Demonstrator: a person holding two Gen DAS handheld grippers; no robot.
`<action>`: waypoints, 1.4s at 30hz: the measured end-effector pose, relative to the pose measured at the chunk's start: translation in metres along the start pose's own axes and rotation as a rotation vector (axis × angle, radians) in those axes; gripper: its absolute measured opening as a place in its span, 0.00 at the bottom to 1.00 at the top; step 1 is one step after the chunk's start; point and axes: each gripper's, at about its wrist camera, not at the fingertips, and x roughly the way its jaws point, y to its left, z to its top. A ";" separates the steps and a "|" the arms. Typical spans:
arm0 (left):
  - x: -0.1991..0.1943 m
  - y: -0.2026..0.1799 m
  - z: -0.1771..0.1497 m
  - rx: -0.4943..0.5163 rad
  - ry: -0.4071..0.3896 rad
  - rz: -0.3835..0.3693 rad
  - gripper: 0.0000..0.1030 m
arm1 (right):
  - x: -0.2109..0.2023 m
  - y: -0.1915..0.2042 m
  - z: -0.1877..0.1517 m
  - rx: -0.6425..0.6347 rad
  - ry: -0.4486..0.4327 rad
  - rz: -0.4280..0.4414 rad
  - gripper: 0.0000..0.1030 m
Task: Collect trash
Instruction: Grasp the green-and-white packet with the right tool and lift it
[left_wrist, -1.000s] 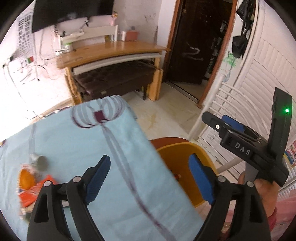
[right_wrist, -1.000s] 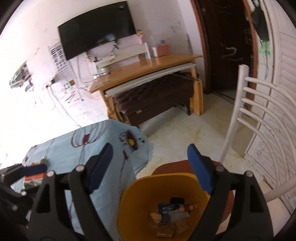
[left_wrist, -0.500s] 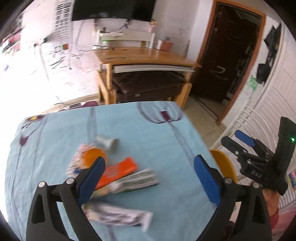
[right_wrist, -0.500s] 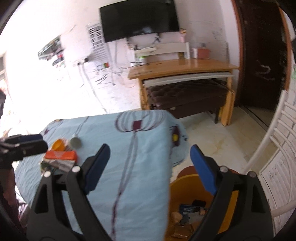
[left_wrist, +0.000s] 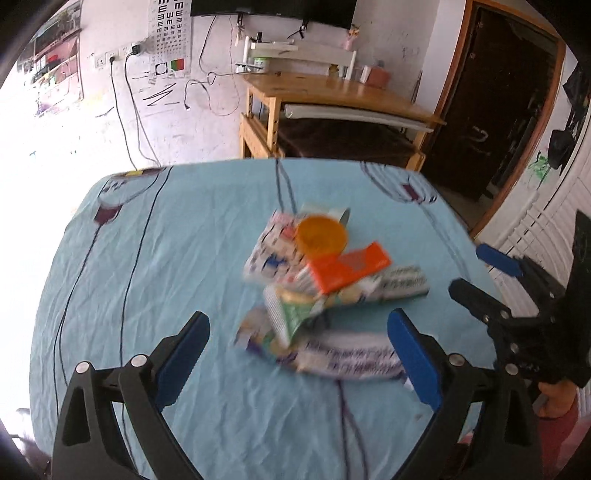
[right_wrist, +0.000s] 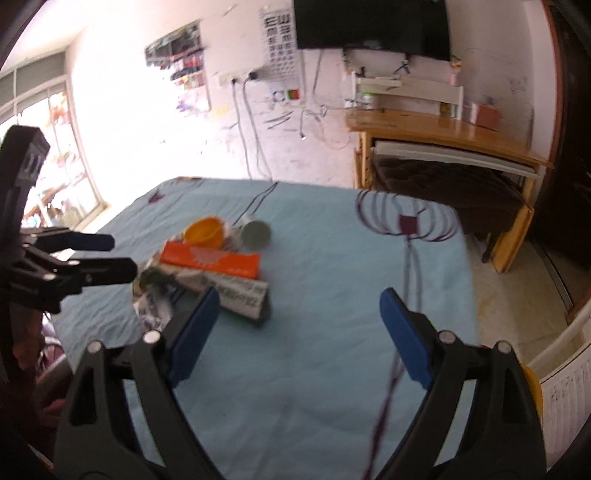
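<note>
With both the left gripper (left_wrist: 297, 345) and the right gripper (right_wrist: 297, 332) wide open and empty, the trash pile (left_wrist: 328, 284) lies just ahead of them on the table (left_wrist: 155, 240), and a careless grab could scatter the loosely stacked wrappers.

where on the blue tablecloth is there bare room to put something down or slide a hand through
Bare cloth runs along the window side of the tablecloth, left of the trash pile in the left wrist view. The strip between the pile and the desk-side edge, around the purple ring print, is also free. The crowded spot is the pile itself, with the orange cap and orange box stacked together.
</note>
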 end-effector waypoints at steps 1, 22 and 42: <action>0.000 0.002 -0.006 0.006 0.008 0.002 0.89 | 0.004 0.004 -0.002 -0.016 0.011 0.000 0.82; -0.001 0.067 -0.027 -0.050 -0.016 0.131 0.89 | 0.034 0.083 0.014 -0.251 0.137 0.134 0.73; 0.004 0.070 -0.029 -0.065 -0.001 0.092 0.89 | 0.055 0.099 0.025 -0.360 0.269 0.124 0.70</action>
